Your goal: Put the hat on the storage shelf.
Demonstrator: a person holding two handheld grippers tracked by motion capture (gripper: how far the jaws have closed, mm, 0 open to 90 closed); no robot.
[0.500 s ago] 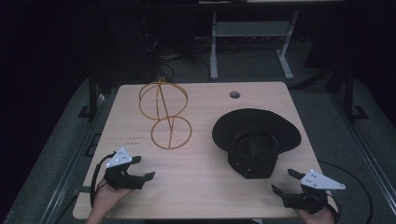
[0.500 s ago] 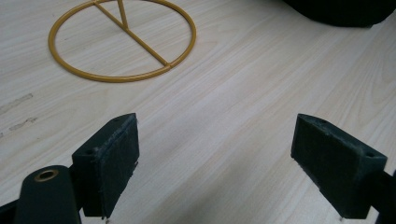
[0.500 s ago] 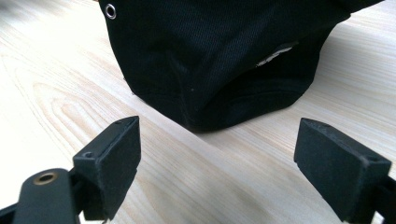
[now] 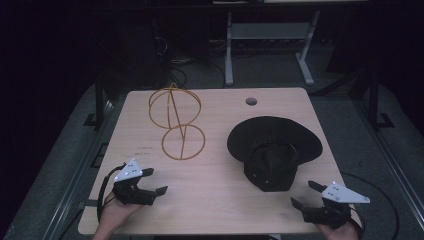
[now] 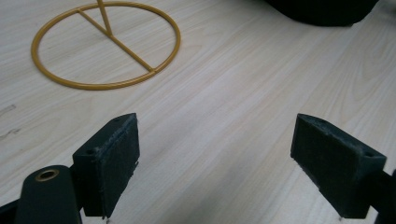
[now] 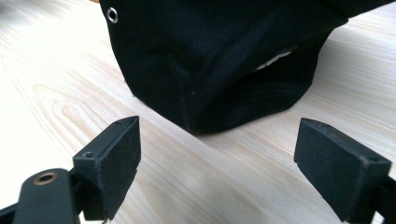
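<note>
Pale wooden worktop [image 4: 220, 200] unchanged: both tongs, left [image 4: 150, 181] and right [image 4: 303, 194], wait released, black hat [image 4: 274, 144] and wire stand [image 4: 176, 120] untouched.

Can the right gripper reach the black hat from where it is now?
Probably yes. The right gripper has open jaws facing the black hat, and bare table lies between them, with nothing in the way.

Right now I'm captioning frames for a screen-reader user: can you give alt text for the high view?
A black hat lies on a light wooden table beside a gold wire stand. Near the front edge, the left gripper and right gripper are each held open, empty, apart from both.
</note>
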